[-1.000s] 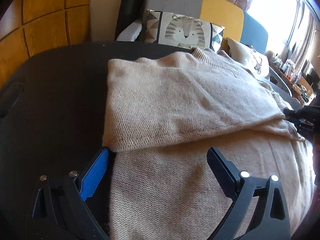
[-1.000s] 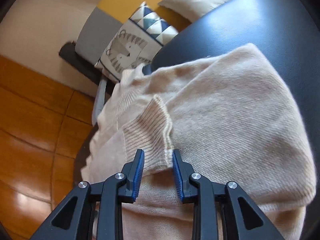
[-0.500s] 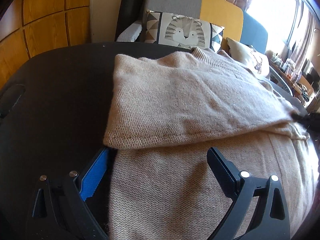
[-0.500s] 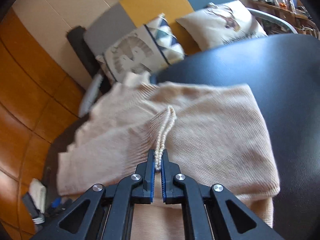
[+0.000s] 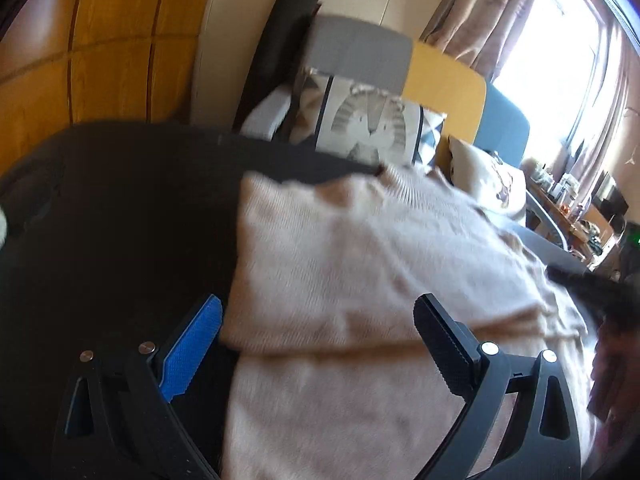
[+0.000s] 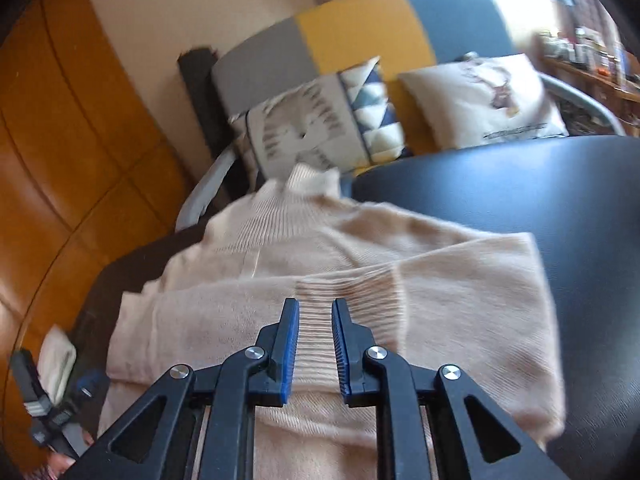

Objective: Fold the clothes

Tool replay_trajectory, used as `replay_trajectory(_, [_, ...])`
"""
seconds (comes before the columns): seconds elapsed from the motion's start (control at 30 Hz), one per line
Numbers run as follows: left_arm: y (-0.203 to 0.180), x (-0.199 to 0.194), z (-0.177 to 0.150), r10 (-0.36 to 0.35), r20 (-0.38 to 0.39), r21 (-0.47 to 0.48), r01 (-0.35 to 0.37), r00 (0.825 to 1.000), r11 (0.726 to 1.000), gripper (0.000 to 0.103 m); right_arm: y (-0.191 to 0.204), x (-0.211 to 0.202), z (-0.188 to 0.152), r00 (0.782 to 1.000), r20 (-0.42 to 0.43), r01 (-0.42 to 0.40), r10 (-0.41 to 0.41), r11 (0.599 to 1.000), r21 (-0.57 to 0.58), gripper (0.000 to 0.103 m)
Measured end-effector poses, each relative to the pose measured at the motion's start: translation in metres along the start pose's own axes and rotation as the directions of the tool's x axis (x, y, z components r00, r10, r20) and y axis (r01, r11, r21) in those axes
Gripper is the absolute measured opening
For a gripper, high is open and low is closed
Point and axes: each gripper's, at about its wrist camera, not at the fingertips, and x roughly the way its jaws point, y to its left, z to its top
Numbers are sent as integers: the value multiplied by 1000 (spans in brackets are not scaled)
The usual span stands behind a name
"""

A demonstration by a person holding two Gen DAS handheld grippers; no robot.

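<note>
A beige knit sweater [image 5: 360,272] lies on the black table [image 5: 120,220], its sleeve folded across the body. My left gripper [image 5: 318,308] hovers wide open over the sweater's left edge, pressing nothing. In the right wrist view the sleeve's ribbed cuff [image 6: 360,288] lies flat on the sweater [image 6: 472,320]. My right gripper [image 6: 315,306] hangs just above that cuff. Its jaws are opening, a narrow gap shows between the blue pads, and they do not pinch the cloth. The collar [image 6: 308,180] points toward the sofa.
Beyond the table's far edge [image 6: 520,168] stands a sofa with a tiger cushion [image 5: 372,124] and a white cushion [image 6: 488,100]. Wooden panels [image 5: 100,60] cover the left wall. A cluttered shelf [image 5: 572,208] sits at the right under a bright window. A hand [image 5: 608,380] shows at the right edge.
My right gripper, shut on the upright cuff half a second ago, has let it go; the cuff now lies flat. My left gripper has lifted a little, still open.
</note>
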Motion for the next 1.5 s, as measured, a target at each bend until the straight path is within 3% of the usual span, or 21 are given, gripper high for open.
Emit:
replay_trajectory(0.13, [-12,32,23,95,-19,90,-93,995,992,99,-7,24,-6,998,-69,6,-5,1000,14,16])
replay_trajectory(0.2, [-11,49,26,176,-38,139,-169,984,976,99,-19,29,-13,996,-87,6,-2,999,52,16])
replay_trajectory(0.27, [-1,73,25,255,-102,171,-236,961,957,99,-32,27,-20,996,-51,-61,67,992,109,16])
replay_trajectory(0.37, [27,87,27,180,-197,29,-178,964,984,100,-39,27,-25,993,-24,-110,114,986,125,15])
replay_trajectory(0.4, [32,86,28,184,-194,4,-187,964,982,100,-38,28,-24,993,-30,-109,113,987,118,15])
replay_trajectory(0.53, [25,76,26,211,-130,5,-212,969,977,100,-26,31,-7,993,-75,-91,96,993,71,18])
replay_trajectory(0.63, [12,75,23,182,-75,47,-179,980,983,100,-14,35,18,991,-63,-119,121,992,29,22])
replay_trajectory(0.67, [6,79,22,205,-89,74,-199,975,977,100,-11,40,29,990,-61,-130,131,991,24,23])
replay_trajectory(0.77, [4,93,21,230,-117,88,-220,966,971,100,-6,67,67,989,-92,-109,112,993,37,25])
replay_trajectory(0.97, [16,90,17,210,-81,30,-208,974,978,100,-7,137,135,984,-159,-70,83,994,87,27])
replay_trajectory(1.23, [14,84,8,221,-48,28,-220,974,975,100,-17,212,177,968,-240,-44,75,991,129,28])
replay_trajectory(1.5, [14,82,8,225,-30,20,-224,974,974,99,-4,249,193,950,-301,-71,81,996,44,34])
